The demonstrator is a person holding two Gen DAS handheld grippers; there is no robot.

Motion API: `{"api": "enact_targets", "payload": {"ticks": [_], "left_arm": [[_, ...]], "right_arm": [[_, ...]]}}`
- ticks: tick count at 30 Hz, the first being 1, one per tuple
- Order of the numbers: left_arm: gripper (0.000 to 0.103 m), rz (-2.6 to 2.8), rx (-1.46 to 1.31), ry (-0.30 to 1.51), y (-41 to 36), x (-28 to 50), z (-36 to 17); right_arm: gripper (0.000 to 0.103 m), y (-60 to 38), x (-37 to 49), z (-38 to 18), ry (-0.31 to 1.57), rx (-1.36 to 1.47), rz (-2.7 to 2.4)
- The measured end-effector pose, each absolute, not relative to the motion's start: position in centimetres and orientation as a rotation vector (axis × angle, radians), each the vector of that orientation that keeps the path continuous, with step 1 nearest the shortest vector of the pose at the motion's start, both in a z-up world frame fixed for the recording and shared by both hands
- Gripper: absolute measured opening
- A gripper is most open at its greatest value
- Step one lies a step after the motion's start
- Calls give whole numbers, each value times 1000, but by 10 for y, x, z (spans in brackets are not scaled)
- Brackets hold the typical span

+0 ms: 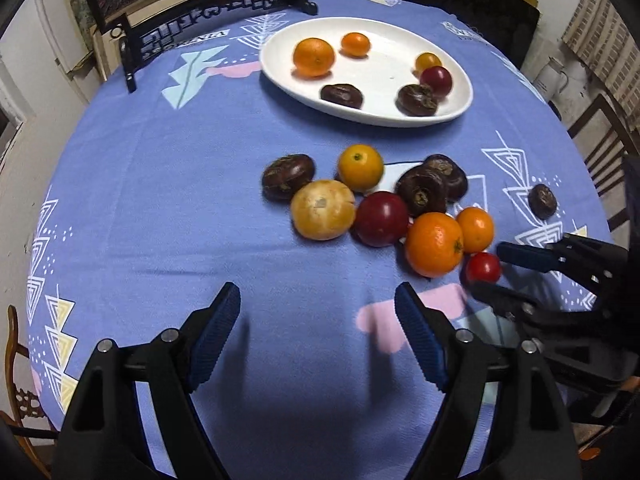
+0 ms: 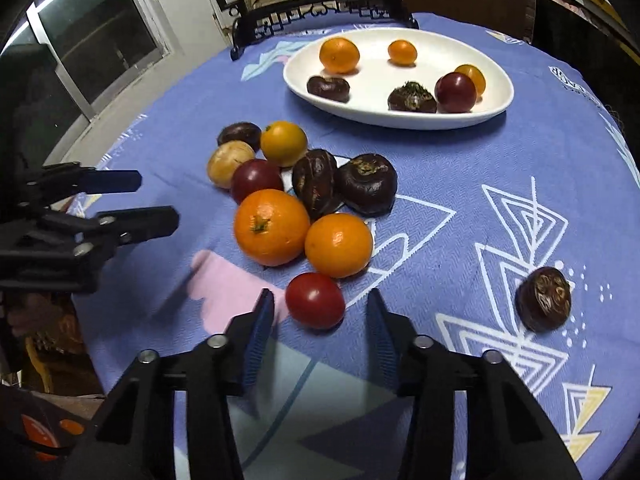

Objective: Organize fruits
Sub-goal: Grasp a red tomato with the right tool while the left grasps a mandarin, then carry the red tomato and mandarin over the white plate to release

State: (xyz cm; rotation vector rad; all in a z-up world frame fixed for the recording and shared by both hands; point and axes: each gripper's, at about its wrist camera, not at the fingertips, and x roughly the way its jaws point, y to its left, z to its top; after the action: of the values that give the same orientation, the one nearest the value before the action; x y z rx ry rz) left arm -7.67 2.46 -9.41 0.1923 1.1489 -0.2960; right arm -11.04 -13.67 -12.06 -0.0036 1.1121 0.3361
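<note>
Both tools stood released over the bench (image 1: 160, 200): left tool (image 1: 318, 304) above bare cloth, right tool (image 2: 320, 312) flanking a small red tomato (image 2: 315, 300) without pressing it.

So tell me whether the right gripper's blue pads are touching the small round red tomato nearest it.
Apart. The right wrist view shows tablecloth between the tomato and each pad of the right gripper.

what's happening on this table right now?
A person with two handheld grippers is sorting fruit onto the white plate, which already holds six pieces. The right gripper is open around a small red tomato at the near edge of the loose pile, pads not touching it. The left gripper hangs open over bare blue tablecloth, holding nothing.
</note>
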Motion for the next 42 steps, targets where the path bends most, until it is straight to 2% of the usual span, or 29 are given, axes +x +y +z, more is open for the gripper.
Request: {"api": "enact_targets", "payload": {"ticks": [1,13,16,22,23,24,25,42], "left_arm": [[77,-310,197,1151,20,-77,-94],[76,-439,254,1161,-37,-73,-106],[64,-436,227,1186,-46,-66,-113],[58,-384,220,1190,-52,-57,-120],[54,-387,220,1191,-52,-56,-119],[44,-402,215,1196,-52,-57,-118],[43,-417,212,1202,-52,-58,-117],[43,-456,308,1167,-58,-80,-100]], "right_arm": [[30,-136,-108,-123,1117,-2,348],[30,-176,-120,-111,1099,70,270],[30,-177,-120,-111,1095,66,263],[30,-179,-120,-111,1094,55,257],[30,-179,-119,-111,1096,53,250],[30,-181,-119,-111,1095,47,235],[30,-181,-118,-111,1094,38,221],[30,-208,-107,-73,973,-22,-40]]}}
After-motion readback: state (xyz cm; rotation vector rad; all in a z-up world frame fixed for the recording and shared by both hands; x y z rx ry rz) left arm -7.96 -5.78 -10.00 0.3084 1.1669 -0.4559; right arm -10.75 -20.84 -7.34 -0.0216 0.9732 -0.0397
